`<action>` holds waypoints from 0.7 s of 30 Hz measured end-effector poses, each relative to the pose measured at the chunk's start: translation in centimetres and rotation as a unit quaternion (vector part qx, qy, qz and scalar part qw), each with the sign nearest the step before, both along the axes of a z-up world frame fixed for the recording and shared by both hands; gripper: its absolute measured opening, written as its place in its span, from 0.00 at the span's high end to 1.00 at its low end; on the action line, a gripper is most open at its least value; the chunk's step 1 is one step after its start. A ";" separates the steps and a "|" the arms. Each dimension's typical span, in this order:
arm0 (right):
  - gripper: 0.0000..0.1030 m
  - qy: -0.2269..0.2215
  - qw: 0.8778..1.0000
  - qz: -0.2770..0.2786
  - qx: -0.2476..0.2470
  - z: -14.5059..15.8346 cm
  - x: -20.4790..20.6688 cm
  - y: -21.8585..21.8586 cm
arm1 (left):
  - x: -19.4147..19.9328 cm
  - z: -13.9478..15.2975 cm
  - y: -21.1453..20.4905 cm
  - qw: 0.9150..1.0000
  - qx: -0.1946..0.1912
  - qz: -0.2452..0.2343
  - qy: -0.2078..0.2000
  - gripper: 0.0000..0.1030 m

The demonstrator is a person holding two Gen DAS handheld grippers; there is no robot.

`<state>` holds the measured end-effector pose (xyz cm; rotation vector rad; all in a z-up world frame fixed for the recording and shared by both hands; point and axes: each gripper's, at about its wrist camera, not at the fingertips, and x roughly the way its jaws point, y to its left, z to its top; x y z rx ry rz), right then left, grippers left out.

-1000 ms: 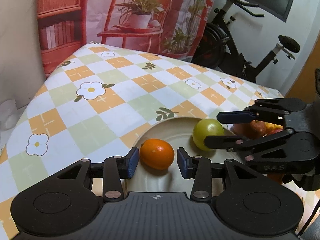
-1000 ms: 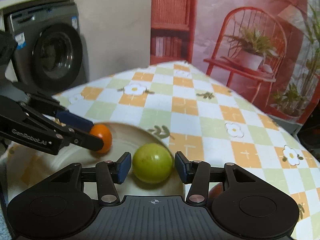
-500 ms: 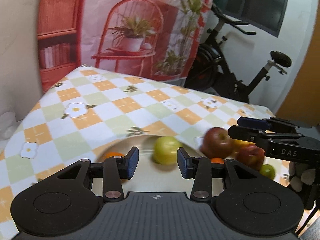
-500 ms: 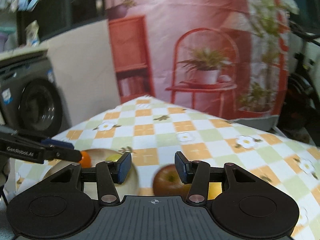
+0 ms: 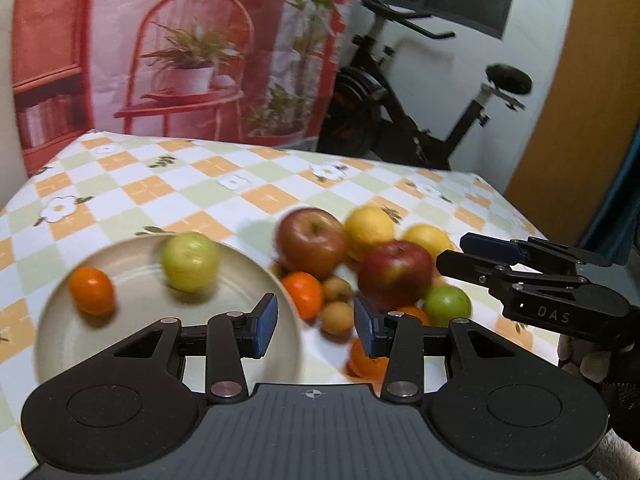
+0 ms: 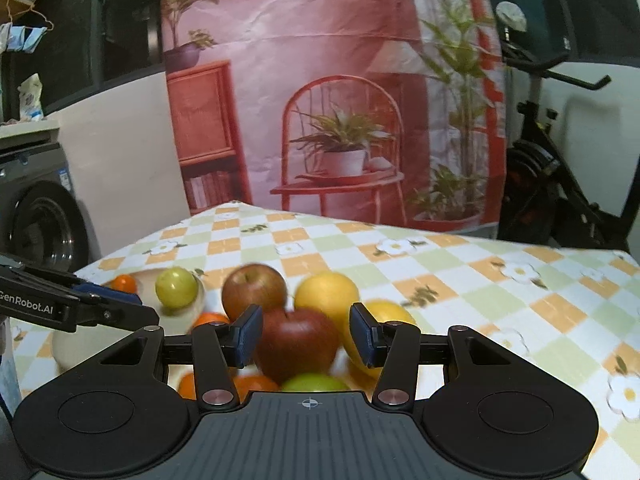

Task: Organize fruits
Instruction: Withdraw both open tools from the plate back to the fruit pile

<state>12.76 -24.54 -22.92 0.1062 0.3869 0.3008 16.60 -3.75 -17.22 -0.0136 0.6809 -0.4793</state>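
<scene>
Both grippers have swung from the plate (image 5: 56, 344) toward the fruit pile (image 5: 376, 272) mid-table; left gripper (image 5: 315, 326) and right gripper (image 6: 306, 336) are hovering part-open, empty; only the right view is showing the washing machine (image 6: 44, 220).

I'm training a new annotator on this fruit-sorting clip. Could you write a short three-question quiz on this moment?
1. How many fruits lie on the plate?
2. True or false: the right gripper grips the red apple.
3. Which fruit on the plate is farther from the pile: A) the orange, B) the green fruit?

Key: 1. two; 2. false, its jaws stand open and empty; 3. A.
</scene>
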 end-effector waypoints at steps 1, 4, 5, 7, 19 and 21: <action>0.57 0.000 1.000 -0.001 -0.001 -0.3 -0.4 -0.3 | -0.1 -0.2 -0.4 1.000 -0.001 -0.004 0.003 0.57; 0.57 0.004 1.000 -0.005 0.002 -1.3 -1.4 -1.0 | -0.5 -0.5 -1.4 1.000 0.003 -0.012 0.002 0.57; 0.57 0.007 1.000 -0.006 0.003 -1.7 -1.6 -1.1 | -0.6 -0.5 -1.7 1.000 0.006 -0.016 0.001 0.57; 0.57 0.012 1.000 -0.008 0.003 -2.3 -1.8 -1.3 | -1.0 -0.6 -2.3 1.000 0.013 -0.023 -0.003 0.57; 0.57 0.027 1.000 0.014 -0.005 -2.8 -1.4 -0.5 | -1.3 -1.6 -3.4 0.999 0.017 -0.039 0.009 0.57; 0.57 0.030 0.999 0.015 -0.002 -2.9 -1.2 -0.5 | -1.4 -1.6 -3.5 0.999 0.016 -0.045 0.011 0.57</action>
